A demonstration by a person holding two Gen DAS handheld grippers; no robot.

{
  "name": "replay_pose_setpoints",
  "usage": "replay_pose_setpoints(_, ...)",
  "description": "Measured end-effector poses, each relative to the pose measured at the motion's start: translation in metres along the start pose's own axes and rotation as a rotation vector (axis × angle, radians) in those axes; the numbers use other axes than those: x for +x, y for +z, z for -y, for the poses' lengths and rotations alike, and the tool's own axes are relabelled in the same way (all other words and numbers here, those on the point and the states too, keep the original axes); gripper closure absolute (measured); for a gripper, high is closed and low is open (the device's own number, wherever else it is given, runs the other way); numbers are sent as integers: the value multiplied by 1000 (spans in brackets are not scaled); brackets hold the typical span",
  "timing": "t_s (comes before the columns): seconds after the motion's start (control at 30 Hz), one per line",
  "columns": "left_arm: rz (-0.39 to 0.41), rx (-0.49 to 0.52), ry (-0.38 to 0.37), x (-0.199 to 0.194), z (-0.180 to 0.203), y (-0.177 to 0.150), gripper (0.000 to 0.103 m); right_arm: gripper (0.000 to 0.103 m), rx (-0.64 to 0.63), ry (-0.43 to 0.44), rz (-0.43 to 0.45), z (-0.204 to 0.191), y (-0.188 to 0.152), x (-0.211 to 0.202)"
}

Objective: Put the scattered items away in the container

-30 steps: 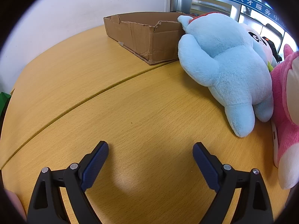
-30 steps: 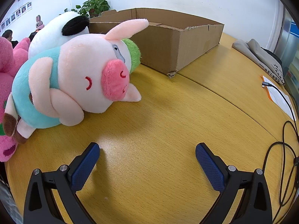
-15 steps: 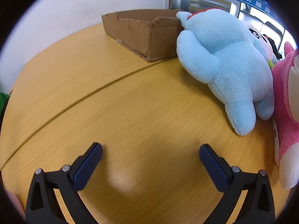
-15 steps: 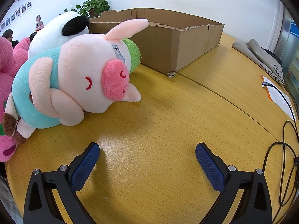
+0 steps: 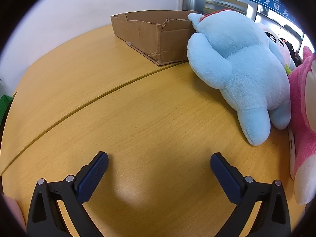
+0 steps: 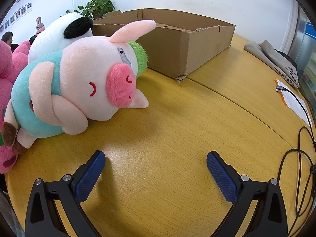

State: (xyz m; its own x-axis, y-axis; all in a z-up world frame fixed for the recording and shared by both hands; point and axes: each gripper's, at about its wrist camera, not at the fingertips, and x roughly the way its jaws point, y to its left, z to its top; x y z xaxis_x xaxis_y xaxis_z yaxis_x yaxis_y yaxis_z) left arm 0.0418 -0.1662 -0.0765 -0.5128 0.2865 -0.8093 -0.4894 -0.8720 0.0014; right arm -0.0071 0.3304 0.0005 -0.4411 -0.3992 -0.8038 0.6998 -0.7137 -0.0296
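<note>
the left gripper (image 5: 159, 163) hangs over bare table (image 5: 138, 106), jaws spread wide with nothing between them. the right gripper (image 6: 156, 162) is likewise released and empty above the wood. the box (image 6: 177, 45) sits open at the far side of the table. a blue plush (image 5: 243, 67) lies on the table with its head against the box wall, a pink plush (image 5: 302, 106) beside it. a pig plush (image 6: 79, 86) lies on its side just before the box, a panda plush (image 6: 59, 35) behind it. a cable (image 6: 302, 138) trails at the right edge.

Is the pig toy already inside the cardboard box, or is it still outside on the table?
Outside. The pig lies on its side on the table, in front of the box.
</note>
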Motion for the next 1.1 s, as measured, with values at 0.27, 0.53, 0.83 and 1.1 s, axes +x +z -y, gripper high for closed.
replay_pose_setpoints(0.27, 142, -81, 55, -28, 18, -26, 0, 0, 6, -5, 0, -3, 5, 4)
replay_pose_setpoints(0.53, 351, -168, 125, -95, 50, -21, 0, 0, 37, -45, 5, -9, 3, 2)
replay_pose_setpoints(0.83, 396, -250, 179, -129, 95, 17, 0, 0, 99, -99, 156, -47, 5, -45)
replay_pose_setpoints(1.1, 436, -256, 114, -151, 123, 24, 1, 0, 198, -50, 370, -101, 16, -106)
